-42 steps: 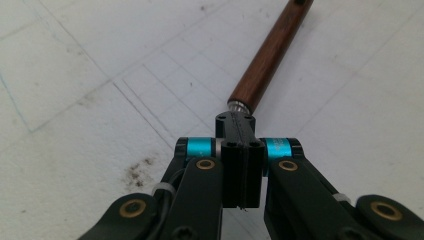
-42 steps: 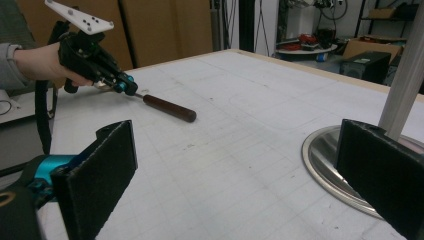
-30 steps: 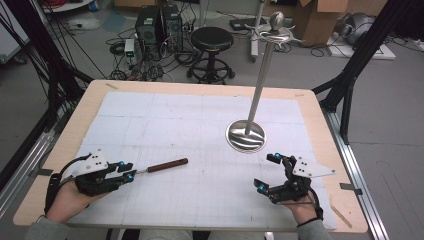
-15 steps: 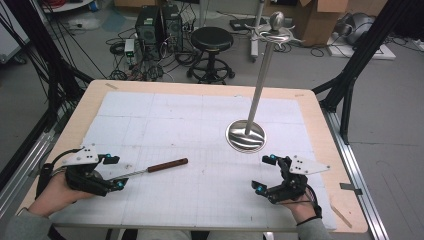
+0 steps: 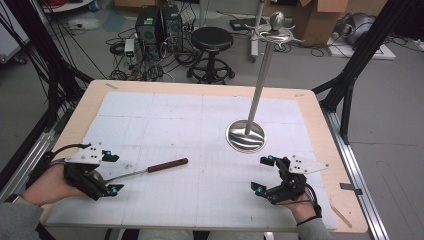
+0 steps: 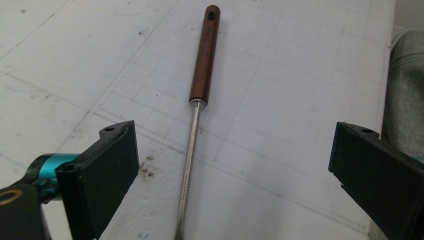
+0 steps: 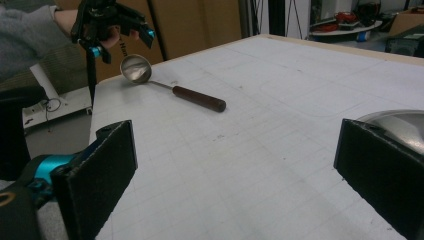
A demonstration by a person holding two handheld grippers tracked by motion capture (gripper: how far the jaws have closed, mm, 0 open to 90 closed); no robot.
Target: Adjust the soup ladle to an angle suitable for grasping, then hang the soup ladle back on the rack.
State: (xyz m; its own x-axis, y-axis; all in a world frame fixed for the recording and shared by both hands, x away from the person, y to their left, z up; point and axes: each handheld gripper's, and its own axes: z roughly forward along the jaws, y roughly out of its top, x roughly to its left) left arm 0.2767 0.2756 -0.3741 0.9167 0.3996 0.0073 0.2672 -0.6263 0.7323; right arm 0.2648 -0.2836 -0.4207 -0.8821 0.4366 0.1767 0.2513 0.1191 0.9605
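While jaws gape on both grippers, ladle (image 5: 145,170) freed (left just opening), stand (image 5: 246,136) near right gripper (image 5: 263,174).

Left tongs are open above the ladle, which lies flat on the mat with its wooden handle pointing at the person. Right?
Not quite: the ladle's wooden handle points away from the person, toward the table's middle, as the high view shows. The left tongs, jaws just opened, stand open above it.
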